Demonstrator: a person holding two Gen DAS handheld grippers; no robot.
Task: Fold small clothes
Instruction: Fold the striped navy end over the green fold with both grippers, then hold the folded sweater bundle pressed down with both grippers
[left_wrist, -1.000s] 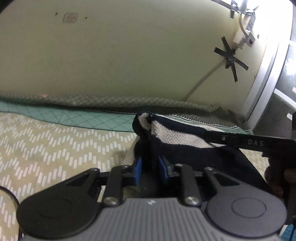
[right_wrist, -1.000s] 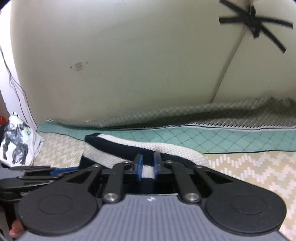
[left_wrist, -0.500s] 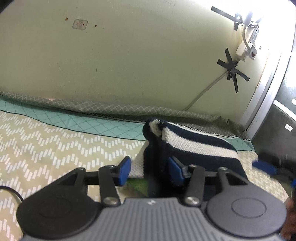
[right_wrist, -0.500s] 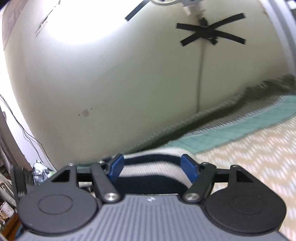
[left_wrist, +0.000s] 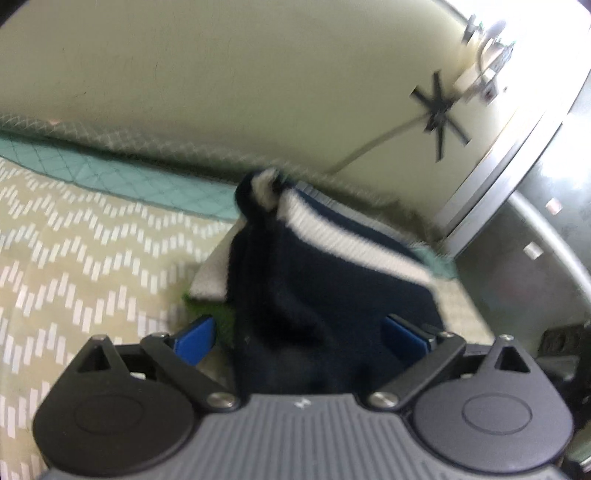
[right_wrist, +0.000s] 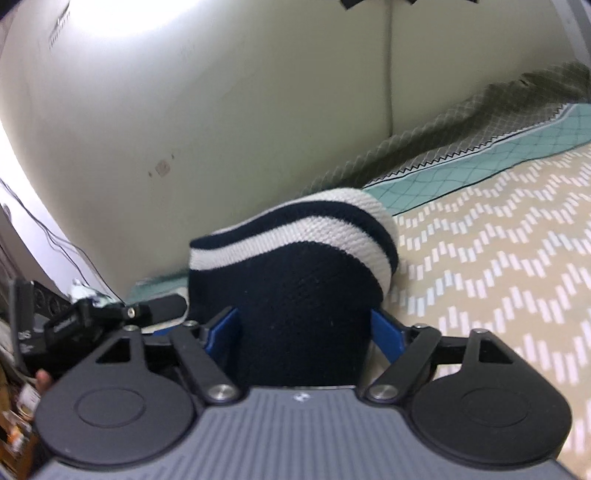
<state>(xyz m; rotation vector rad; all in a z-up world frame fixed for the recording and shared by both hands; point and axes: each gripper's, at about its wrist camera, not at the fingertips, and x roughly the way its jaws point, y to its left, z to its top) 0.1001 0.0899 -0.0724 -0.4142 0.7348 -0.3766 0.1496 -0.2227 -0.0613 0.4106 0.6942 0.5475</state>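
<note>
- Left tongs (left_wrist: 299, 338): spread wide, jaws just been opening; blue pads (left_wrist: 194, 339) stand clear on either side of the navy knit, not pressing it.
- Right tongs (right_wrist: 304, 330): also spread wide, jaws just been opening; blue pads (right_wrist: 386, 328) flank the dark fabric on both sides with no pinch on it; whether they brush it, cannot tell.
- Striped knit garment (right_wrist: 295, 254): navy with cream-white bands, bunched in a soft heap on the bedspread, lying directly ahead of and between the fingers of both tongs.
- Seen from the right wrist view: striped rolled edge arched along the far top of the heap, plain navy part nearest, running down into the gap between the fingers.
- Seen from the left wrist view: striped knit garment (left_wrist: 317, 280) blurred, peak of cream and navy at the far end, cream stripe slanting down to the right, navy folds filling the gap between the fingers.
- Bit of green (left_wrist: 218, 314) showing under the near left edge of the heap; too blurred to name.
- Bedspread (right_wrist: 498, 258): beige with white chevron dashes, teal quilted border along the far side against the cream wall (right_wrist: 221, 110).
- Black tape cross (left_wrist: 437, 110) and a cable on the wall, right of the garment in the left wrist view.
</note>
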